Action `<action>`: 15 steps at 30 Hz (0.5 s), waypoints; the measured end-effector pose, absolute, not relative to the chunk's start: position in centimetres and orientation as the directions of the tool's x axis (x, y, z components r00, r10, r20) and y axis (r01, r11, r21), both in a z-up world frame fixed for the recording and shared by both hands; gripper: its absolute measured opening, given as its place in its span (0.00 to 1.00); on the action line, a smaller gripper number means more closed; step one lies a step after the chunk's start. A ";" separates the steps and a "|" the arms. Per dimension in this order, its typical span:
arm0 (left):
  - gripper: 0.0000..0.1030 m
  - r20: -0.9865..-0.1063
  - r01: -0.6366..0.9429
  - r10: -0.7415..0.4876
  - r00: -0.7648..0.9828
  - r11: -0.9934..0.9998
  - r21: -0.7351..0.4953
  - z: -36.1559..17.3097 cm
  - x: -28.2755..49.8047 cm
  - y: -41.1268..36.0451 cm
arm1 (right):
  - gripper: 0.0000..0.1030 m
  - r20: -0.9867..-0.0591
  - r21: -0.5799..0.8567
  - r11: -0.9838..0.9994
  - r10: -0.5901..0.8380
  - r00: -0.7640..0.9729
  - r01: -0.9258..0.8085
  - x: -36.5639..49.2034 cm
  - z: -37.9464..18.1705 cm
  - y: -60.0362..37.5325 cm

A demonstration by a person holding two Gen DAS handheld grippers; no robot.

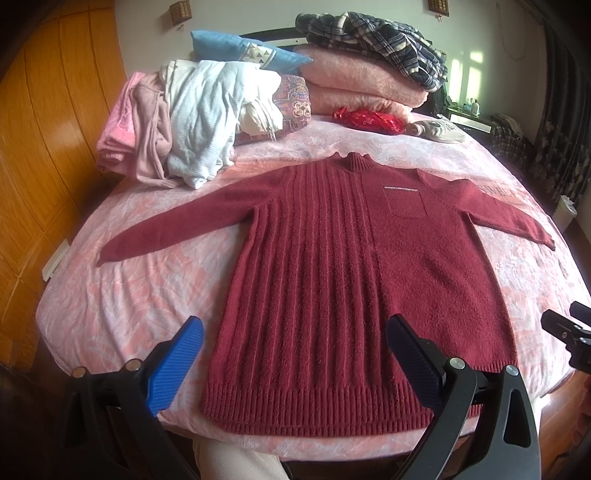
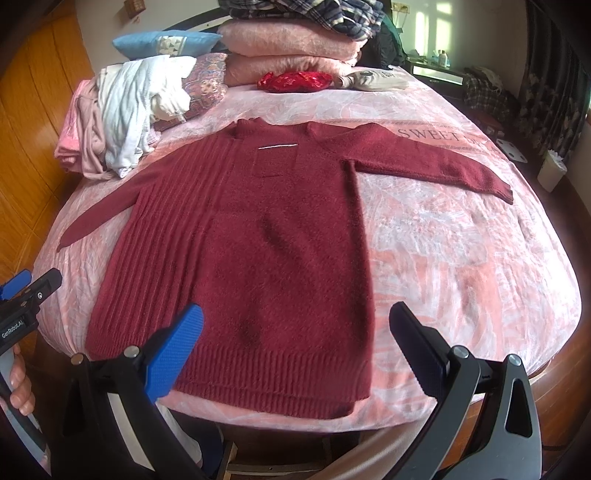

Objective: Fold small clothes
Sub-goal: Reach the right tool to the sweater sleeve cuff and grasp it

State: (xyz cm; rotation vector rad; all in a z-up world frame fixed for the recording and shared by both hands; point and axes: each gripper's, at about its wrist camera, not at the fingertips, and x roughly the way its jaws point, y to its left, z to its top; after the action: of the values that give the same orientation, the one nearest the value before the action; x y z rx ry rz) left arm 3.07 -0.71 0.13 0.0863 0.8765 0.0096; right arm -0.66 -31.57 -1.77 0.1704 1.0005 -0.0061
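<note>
- Wooden wardrobe panels [image 1: 40, 155] stand along the far left side of the bed [image 1: 147, 280].
- A loose heap of pink and white clothes [image 1: 184, 122] lies at the bed's back left corner, beside a blue pillow [image 1: 243, 51].
- The left claw [image 1: 295, 354] hovers above the near edge of the bed, jaws spread wide and released, gripping nothing. Its blue pad [image 1: 177, 365] is over bare bedcover just left of the hem; its dark pad is over the hem itself.
- The dark red sweater [image 1: 354, 266] lies flat, front up, in the middle of the bed, collar away from the cameras, both sleeves stretched outward. Its ribbed hem [image 1: 317, 410] lies along the near edge. A chest pocket [image 1: 404, 201] sits on the plain half.
- Folded pink blankets [image 1: 365, 85] with a plaid garment [image 1: 373, 33] on top are stacked behind the collar.
- The right claw [image 2: 295, 354] hovers over the sweater's lower right corner, jaws spread and released, empty.
- A white bin [image 2: 552, 170] stands on the floor at far right.
</note>
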 end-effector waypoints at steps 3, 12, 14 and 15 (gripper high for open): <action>0.96 -0.773 0.032 0.038 0.634 0.997 0.075 0.4 6.1 -2.8 | 0.97 -0.853 0.163 0.978 0.075 0.517 0.128 2.1 -1.9 -35.8; 0.96 -0.767 0.140 -0.028 0.641 0.987 0.081 0.3 19.3 -16.4 | 0.97 -0.888 0.108 0.950 -0.041 0.458 0.294 12.6 -3.0 -52.3; 0.96 -0.783 0.165 -0.064 0.619 0.985 0.050 -0.6 22.7 -20.1 | 0.97 -0.899 0.109 0.937 -0.050 0.435 0.333 14.9 -3.8 -56.4; 0.96 -0.790 0.172 -0.076 0.609 0.984 0.038 -0.9 24.0 -21.6 | 0.97 -0.907 0.103 0.930 -0.058 0.418 0.352 16.0 -4.4 -58.5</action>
State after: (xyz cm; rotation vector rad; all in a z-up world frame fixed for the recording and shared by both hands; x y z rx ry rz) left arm 24.01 -21.56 -0.91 0.1139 0.9056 -0.1440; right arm 16.04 -58.47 -4.39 0.2976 1.1138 -0.2619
